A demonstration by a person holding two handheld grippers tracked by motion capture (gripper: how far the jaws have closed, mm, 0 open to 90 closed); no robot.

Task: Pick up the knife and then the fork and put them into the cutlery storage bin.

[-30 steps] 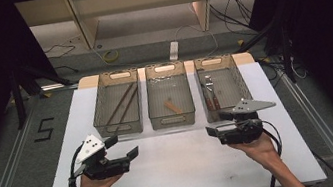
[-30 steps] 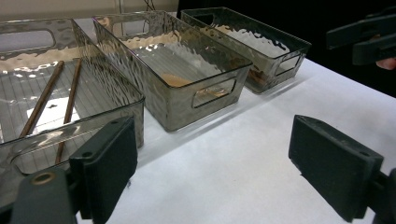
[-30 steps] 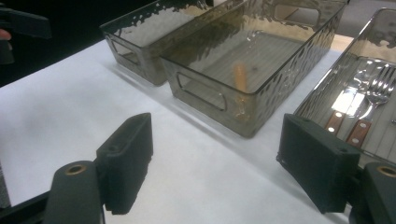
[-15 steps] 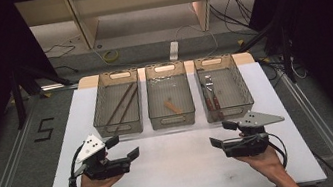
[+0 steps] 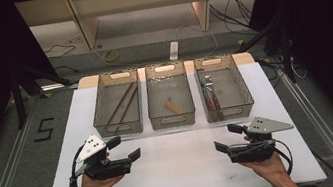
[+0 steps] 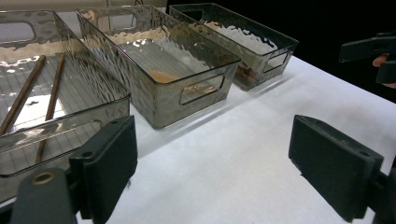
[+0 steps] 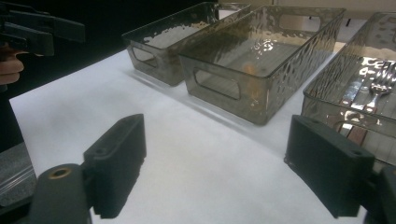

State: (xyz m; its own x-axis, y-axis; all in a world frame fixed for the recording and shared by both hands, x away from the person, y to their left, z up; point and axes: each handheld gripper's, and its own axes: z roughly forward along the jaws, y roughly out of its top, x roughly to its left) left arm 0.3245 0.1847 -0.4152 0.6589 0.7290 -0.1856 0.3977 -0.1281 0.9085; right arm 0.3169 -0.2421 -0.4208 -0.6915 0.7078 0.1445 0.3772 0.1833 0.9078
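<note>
- The left gripper (image 5: 126, 148) is hovering over the near-left part of the white table (image 5: 177, 173); its jaws are standing wide apart and nothing is lying between them.
- The right gripper (image 5: 228, 137) is hovering over the near-right part of the table; its jaws have just been opening, they are now spread wide, and they are gripping nothing.
- Three transparent smoky bins are standing in a row across the far half of the table, close beside each other, all well ahead of both grippers.
- The left bin (image 5: 122, 126) is holding two long dark brown chopsticks (image 5: 123, 103), which are lying slanted along its floor.
- The middle bin (image 5: 173, 118) is holding one short light wooden piece (image 5: 172, 106), lying slanted near the middle of the floor; what it is exactly I cannot tell.
- The right bin (image 5: 228, 111) is holding cutlery with brown handles (image 5: 211, 97); in the right gripper view a fork (image 7: 379, 88) with shiny tines is showing.
- The bin walls are rising on all sides, so the things inside are open from above only.
- The white surface between the grippers and the bins is lying bare.
</note>
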